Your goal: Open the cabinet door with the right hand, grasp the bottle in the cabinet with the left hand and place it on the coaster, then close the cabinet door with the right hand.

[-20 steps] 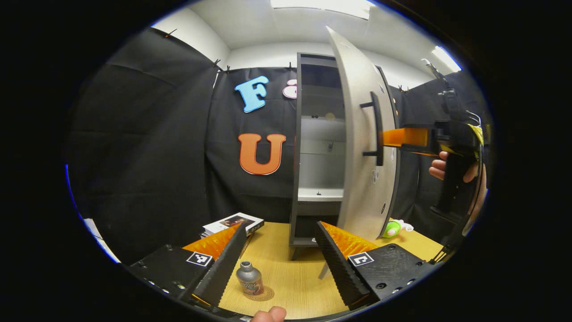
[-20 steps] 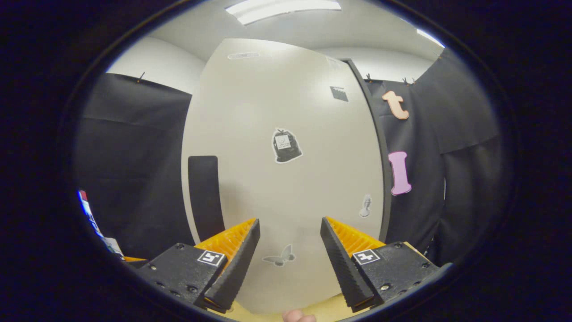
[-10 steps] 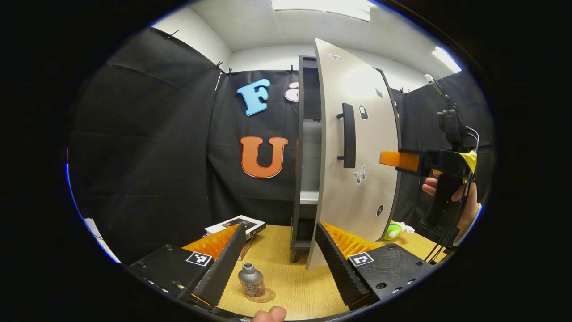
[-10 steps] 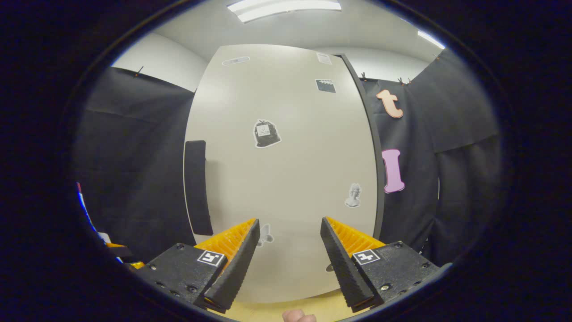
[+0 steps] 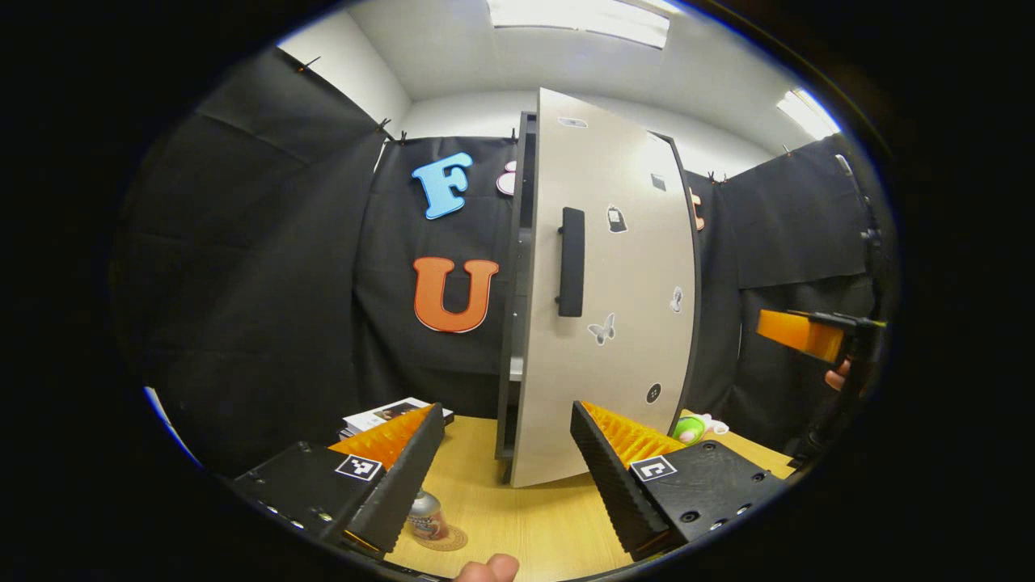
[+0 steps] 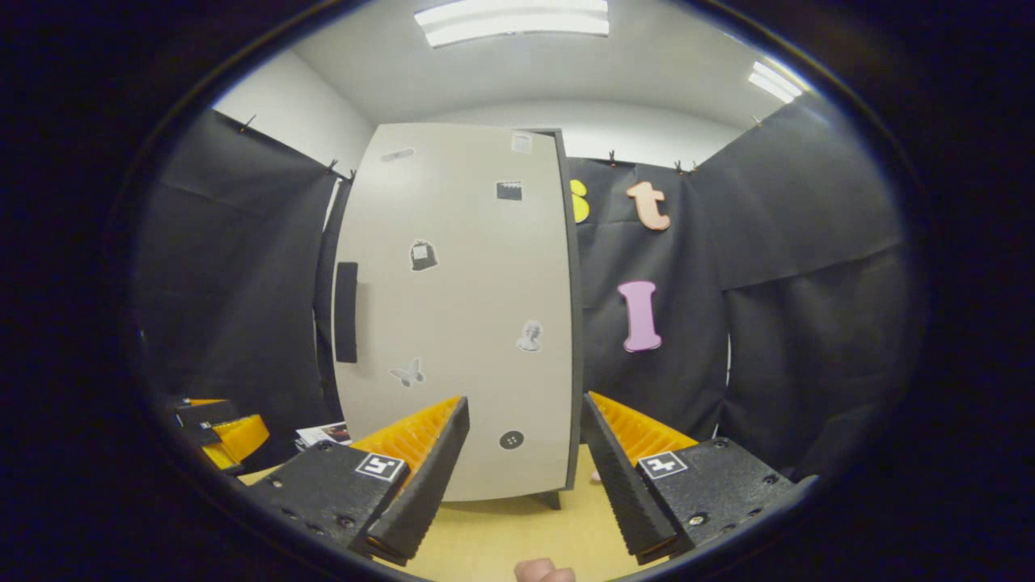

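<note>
Both hand-held grippers sit wide open and empty, since the bottle (image 5: pixel 426 516) already stands on its coaster (image 5: pixel 443 538) on the table (image 5: pixel 525 525) and the cabinet door (image 5: pixel 602 291) looks nearly shut (a thin gap remains at the handle side).

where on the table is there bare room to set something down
Bare wood lies on the light wooden table between the silver bottle on its round coaster and the pale cabinet door. It is crowded by the stacked books and the green toy.
</note>
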Motion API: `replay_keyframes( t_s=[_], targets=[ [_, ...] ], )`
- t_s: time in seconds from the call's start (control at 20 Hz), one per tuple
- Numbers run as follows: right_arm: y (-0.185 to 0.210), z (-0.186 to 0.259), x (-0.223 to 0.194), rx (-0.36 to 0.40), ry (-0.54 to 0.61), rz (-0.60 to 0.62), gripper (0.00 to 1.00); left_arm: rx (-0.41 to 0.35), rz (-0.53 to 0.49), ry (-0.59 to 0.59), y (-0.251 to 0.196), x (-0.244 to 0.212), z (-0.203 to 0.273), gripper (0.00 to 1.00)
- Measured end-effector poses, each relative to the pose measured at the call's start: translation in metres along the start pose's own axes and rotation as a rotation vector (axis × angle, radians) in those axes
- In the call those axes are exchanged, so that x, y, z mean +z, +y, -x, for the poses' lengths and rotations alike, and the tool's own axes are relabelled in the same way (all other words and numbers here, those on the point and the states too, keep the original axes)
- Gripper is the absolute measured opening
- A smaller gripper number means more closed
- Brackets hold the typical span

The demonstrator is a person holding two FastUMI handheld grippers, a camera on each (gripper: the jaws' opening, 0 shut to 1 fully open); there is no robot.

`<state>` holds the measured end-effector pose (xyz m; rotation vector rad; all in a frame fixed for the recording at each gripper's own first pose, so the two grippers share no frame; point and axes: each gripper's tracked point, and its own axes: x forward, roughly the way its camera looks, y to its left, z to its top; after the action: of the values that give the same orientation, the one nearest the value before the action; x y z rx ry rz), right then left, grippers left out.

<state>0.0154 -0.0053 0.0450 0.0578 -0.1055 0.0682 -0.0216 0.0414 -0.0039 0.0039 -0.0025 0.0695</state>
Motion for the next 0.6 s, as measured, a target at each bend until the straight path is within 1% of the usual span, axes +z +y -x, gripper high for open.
replay_keyframes(
  t_s=[0.15,0.25,0.35,0.6],
  targets=[
    [-0.021,0.025,-0.014,-0.050,0.024,-0.034,0.90,-0.024,0.004,-0.015,-0.014,0.003,-0.002,0.95],
    [-0.033,0.037,-0.017,-0.076,0.017,-0.065,0.90,-0.036,-0.006,-0.015,-0.022,0.000,-0.001,0.95],
    [-0.046,0.045,-0.026,-0.110,0.016,-0.060,0.90,-0.047,-0.020,-0.011,-0.029,-0.004,0.001,0.95],
    [-0.055,0.049,-0.054,-0.125,0.052,-0.044,0.91,-0.062,-0.028,0.008,-0.042,-0.014,0.004,0.95]
  ],
)
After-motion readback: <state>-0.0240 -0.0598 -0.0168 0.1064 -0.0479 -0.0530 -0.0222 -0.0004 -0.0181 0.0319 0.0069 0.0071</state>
